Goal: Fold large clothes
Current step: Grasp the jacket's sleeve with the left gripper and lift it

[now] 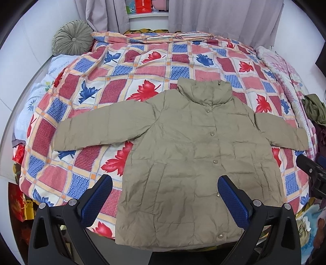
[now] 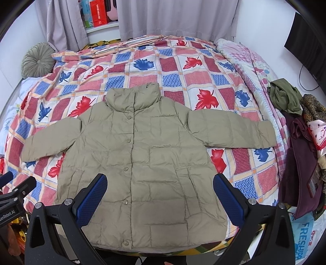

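Hem-first, the khaki jacket (image 1: 183, 155) lay flat on the bedspread (image 1: 126, 67) at your twelve o'clock, collar far, sleeves at nine and three; your left gripper (image 1: 165, 195) and right gripper (image 2: 160, 192) hovered wide and empty, each nearer its own sleeve.

Both views are taken from above the foot of the bed (image 1: 142, 61), facing down and forward toward the curtains (image 1: 214, 18). The left wrist view is set further left, the right wrist view further right. The spread jacket (image 1: 183, 152) and round cushion (image 2: 37, 60) are shared by both.
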`<state>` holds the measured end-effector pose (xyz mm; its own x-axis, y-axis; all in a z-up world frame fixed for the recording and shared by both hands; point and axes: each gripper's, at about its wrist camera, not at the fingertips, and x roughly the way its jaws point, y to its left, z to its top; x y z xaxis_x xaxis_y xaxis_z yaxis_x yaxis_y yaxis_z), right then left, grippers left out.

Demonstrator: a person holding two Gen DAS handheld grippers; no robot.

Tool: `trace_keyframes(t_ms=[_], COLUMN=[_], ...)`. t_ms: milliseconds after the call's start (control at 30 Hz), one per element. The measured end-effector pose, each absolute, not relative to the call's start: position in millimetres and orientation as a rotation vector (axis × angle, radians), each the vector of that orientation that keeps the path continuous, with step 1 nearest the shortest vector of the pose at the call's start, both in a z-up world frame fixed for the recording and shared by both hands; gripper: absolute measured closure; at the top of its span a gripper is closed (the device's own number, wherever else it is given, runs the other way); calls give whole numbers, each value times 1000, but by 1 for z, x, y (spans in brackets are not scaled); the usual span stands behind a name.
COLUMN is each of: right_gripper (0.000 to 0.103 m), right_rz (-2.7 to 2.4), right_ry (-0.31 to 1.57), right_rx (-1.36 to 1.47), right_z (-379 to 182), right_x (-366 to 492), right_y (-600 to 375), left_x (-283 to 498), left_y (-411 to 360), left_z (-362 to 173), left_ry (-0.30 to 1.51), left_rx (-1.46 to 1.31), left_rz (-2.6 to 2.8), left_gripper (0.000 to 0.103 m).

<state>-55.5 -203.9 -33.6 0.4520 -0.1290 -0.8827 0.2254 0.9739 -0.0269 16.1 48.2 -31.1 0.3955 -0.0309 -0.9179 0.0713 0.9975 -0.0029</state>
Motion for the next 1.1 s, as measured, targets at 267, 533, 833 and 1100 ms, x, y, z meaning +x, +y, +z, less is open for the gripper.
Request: trace_keyframes(t_ms=[267, 533, 833, 1100], right_gripper=[0, 0, 0, 0], right_rz=[-229, -272, -188, -102], right_ry=[1109, 1121, 1116, 1237], right_rx=[100, 98, 152, 86], right_z=[-35, -41, -68, -126], right_x=[-33, -10, 15, 46], right_y=[-190, -169, -152, -116], left_x=[20, 35, 57, 84], left_y=[56, 89, 142, 215], left_z=[-35, -57, -110, -177], left_ry=[1164, 1207, 1262, 1258], left_rx=[39, 17, -103, -292], left_rz=[-75, -97, -48, 38], left_gripper=[0, 0, 0, 0])
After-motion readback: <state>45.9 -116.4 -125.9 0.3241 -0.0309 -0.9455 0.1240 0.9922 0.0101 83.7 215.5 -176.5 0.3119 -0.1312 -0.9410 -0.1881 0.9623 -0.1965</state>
